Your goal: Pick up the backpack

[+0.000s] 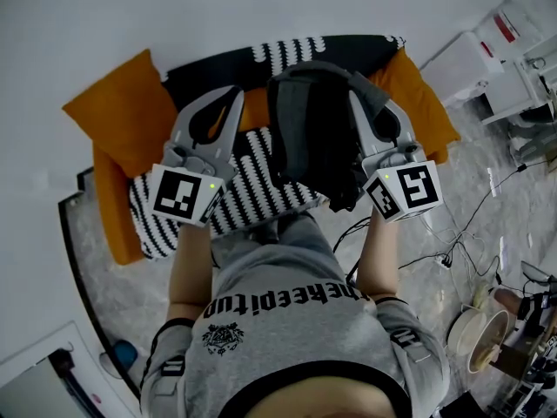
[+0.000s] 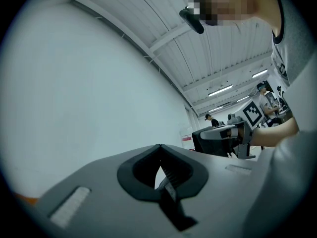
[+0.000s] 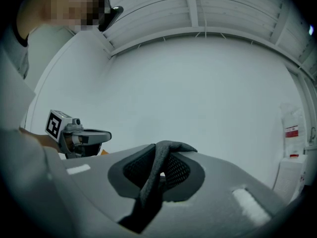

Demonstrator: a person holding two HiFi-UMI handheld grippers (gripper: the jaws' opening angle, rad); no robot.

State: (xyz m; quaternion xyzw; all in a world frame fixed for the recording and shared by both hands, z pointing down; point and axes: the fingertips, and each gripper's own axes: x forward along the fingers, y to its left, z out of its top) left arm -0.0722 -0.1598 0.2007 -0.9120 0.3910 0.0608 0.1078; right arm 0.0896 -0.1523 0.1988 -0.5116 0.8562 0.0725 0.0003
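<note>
Dark grey fabric backpack (image 1: 309,133) hangs from right tongs (image 3: 161,155).
Right tongs clamped on its grey strap (image 3: 148,185); left tongs (image 1: 233,96) closed, empty, just beside the backpack; black-and-white striped blanket (image 1: 261,194) below both.

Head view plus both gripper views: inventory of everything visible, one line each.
sofa: 1, orange, ahead of the person
striped blanket: 1, black and white, draped on the sofa
backpack: 1, black and dark grey, over the striped blanket, its strap in the right gripper
boxes: several, white, upper right of the head view
cables: several, dark, on the grey marbled floor at right
bystanders: at least two, small, far off in the left gripper view
T-shirt: 1, grey with black print, on the person
left gripper: 1, grey, jaws shut, empty, left of the backpack
right gripper: 1, grey, jaws shut on the strap
</note>
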